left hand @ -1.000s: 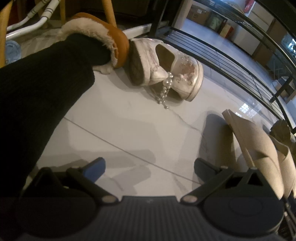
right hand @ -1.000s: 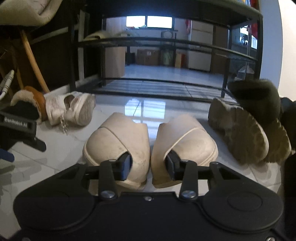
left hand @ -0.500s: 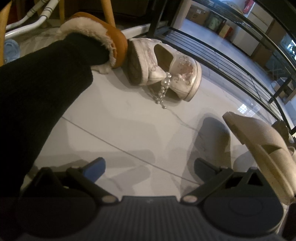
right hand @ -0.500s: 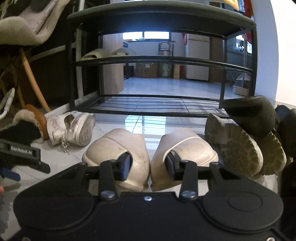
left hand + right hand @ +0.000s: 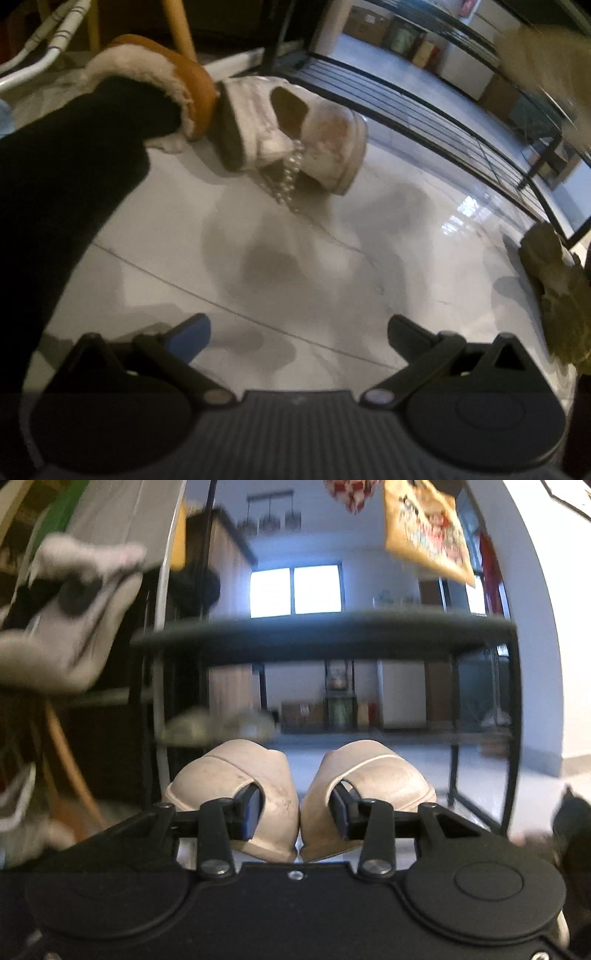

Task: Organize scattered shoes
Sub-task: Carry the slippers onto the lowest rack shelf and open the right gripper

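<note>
My right gripper (image 5: 297,814) is shut on a pair of beige slippers (image 5: 373,779), one finger inside each, pinching their inner sides together. It holds them lifted and level in front of the black shoe rack (image 5: 325,638), whose top shelf crosses the view above them. In the left wrist view the same beige slippers (image 5: 543,62) show blurred at the top right. My left gripper (image 5: 297,332) hangs open over bare white floor. Beyond it lies a white pearl-strapped shoe (image 5: 295,136) on its side, against an orange fur-lined slipper (image 5: 166,77) worn on a black-clad leg.
An olive lug-soled boot (image 5: 557,288) lies at the right edge of the left wrist view, near the rack's bottom bars (image 5: 424,107). A wooden chair leg (image 5: 179,26) and white tubing (image 5: 40,59) stand behind the orange slipper. Another pale pair (image 5: 218,725) rests on a rack shelf.
My right gripper has risen with the beige slippers from the floor up toward the rack's upper shelves and tilted level. The slippers left the left view's lower right. My left gripper stayed put.
</note>
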Action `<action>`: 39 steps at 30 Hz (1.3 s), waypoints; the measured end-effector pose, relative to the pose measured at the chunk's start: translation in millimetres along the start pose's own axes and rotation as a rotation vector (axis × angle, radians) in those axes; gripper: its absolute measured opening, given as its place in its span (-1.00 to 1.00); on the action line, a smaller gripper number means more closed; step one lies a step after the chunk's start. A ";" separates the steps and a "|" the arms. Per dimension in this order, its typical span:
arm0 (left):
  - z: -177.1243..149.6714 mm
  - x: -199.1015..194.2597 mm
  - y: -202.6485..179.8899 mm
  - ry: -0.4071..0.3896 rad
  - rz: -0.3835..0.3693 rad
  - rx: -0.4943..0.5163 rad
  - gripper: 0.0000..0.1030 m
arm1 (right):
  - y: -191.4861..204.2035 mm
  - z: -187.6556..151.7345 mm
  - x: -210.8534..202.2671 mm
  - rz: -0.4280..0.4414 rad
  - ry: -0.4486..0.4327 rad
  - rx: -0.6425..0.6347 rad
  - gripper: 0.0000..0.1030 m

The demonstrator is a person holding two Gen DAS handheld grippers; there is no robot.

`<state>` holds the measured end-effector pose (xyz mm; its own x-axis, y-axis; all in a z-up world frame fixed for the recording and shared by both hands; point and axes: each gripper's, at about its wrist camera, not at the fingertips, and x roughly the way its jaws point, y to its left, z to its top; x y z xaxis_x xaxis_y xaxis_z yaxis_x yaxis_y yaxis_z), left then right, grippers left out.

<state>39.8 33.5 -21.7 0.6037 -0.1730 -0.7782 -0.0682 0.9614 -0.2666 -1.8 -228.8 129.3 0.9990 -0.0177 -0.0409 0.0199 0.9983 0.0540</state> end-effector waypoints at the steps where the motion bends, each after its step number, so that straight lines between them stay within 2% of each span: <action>1: -0.2 0.6 -1.2 0.001 -0.004 0.003 0.99 | -3.5 11.6 19.5 0.000 -0.021 0.002 -0.22; 6: 1.5 3.2 -2.7 0.013 -0.033 -0.022 0.99 | -18.8 47.4 110.3 -0.016 -0.081 0.016 -0.22; 10: 5.4 4.5 -4.2 0.006 -0.049 -0.030 0.99 | -28.6 54.9 184.1 -0.038 -0.069 0.050 -0.22; 14: 8.9 7.6 -10.4 -0.013 -0.050 0.007 0.99 | -34.2 48.3 270.5 -0.071 -0.038 0.096 -0.22; 20: 9.5 17.6 -17.3 0.017 -0.053 0.035 0.99 | -45.0 25.8 335.8 -0.117 0.002 0.205 -0.20; 24: 10.5 18.3 -15.0 0.027 -0.051 0.013 0.99 | -46.1 6.0 347.6 -0.161 0.050 0.138 -0.08; 25: 10.8 18.3 -14.4 0.029 -0.051 0.007 0.99 | -45.7 2.6 347.5 -0.170 0.060 0.125 0.16; 26: 11.1 18.5 -14.0 0.030 -0.051 0.002 0.99 | -45.3 0.3 346.6 -0.183 0.071 0.114 0.29; 27: 11.2 18.4 -14.1 0.030 -0.052 0.002 0.99 | -43.8 -2.1 344.5 -0.202 0.082 0.089 0.53; 28: 11.1 18.4 -14.4 0.028 -0.053 0.004 0.99 | -42.0 -2.5 344.2 -0.214 0.093 0.065 0.68; 30: 11.0 16.9 -16.5 0.017 -0.054 0.020 0.99 | -32.2 -4.8 345.8 -0.234 0.126 -0.021 0.79; 33: 10.7 14.6 -17.8 0.002 -0.051 0.037 0.99 | -23.2 -4.7 323.8 -0.226 0.101 -0.094 1.00; 39: 9.7 15.2 -17.2 -0.009 -0.019 0.068 0.99 | -12.3 4.1 262.9 -0.194 0.114 -0.181 1.00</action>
<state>57.8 16.5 -23.5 0.6113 -0.1899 -0.7683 -0.0028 0.9703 -0.2421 260.8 -246.0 122.1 0.9661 -0.2132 -0.1458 0.1925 0.9707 -0.1440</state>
